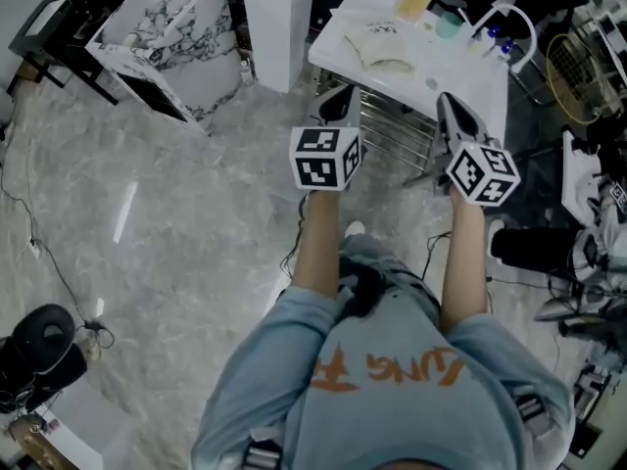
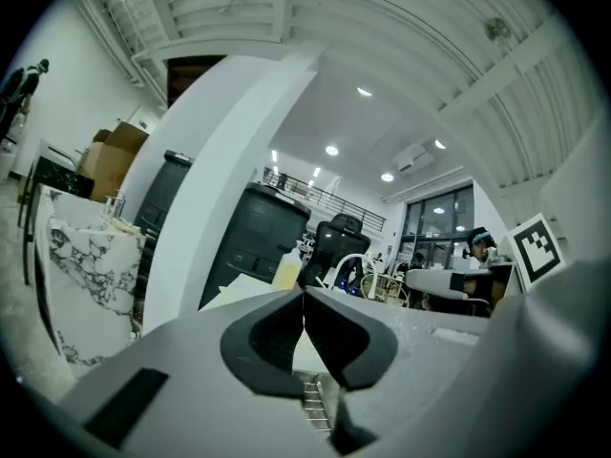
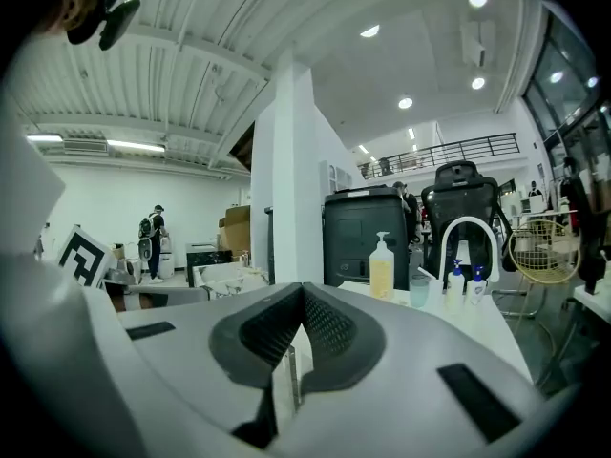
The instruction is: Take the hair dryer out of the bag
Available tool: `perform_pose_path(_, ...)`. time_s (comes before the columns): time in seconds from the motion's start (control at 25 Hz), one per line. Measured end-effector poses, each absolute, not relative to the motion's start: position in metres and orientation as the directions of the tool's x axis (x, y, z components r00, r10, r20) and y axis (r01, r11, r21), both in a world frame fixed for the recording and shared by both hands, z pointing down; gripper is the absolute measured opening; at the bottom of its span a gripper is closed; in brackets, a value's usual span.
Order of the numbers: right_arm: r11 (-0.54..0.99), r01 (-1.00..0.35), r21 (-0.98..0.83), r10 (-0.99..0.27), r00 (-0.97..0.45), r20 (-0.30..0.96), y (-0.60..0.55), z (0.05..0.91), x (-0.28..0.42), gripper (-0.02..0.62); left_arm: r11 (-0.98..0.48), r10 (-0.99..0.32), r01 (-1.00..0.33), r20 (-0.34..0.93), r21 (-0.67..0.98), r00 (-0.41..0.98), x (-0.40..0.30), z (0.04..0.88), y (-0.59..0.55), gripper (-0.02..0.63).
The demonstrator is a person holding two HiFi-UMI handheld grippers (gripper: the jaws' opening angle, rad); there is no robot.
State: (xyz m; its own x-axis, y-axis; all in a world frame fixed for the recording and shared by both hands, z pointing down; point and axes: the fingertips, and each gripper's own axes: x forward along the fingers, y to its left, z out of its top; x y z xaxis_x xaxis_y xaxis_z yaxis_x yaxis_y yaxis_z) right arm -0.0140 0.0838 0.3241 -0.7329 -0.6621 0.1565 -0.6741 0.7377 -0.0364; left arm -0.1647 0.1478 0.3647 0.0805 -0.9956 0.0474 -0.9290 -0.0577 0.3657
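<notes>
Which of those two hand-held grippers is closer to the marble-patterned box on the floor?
Left. The left gripper is just right of the marble-patterned box, past the white pillar. The right gripper is farther right, at the white table's near edge.

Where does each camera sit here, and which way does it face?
Head view: on the person's head, looking steeply down at floor and white table; forearms, torso, left gripper and right gripper show.
Left gripper view: on that gripper, looking level toward the table; its shut jaws show.
Right gripper view: on that gripper, facing the table; shut jaws show.
All share the yellow bottle.
</notes>
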Motion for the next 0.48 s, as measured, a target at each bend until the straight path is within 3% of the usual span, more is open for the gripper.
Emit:
perform_pose_path(0.16,0.714,-0.7,-0.034,-0.688,-0.709,0.151,0.06,0.323,-0.002,-0.003,-0.108,-0.99,-0.93,0.047,0.351,0.132,-0.154,0.365,0.123,0.003)
perform_pose_path(0.48,0.733,-0.669,-0.121,-0.665,-0.743,0.082,0.003,0.32,-0.03,-0.003,-0.042,-0.99,-0.95,0.113,0.31,0.081,-0.196,0.382,0.086,0.003)
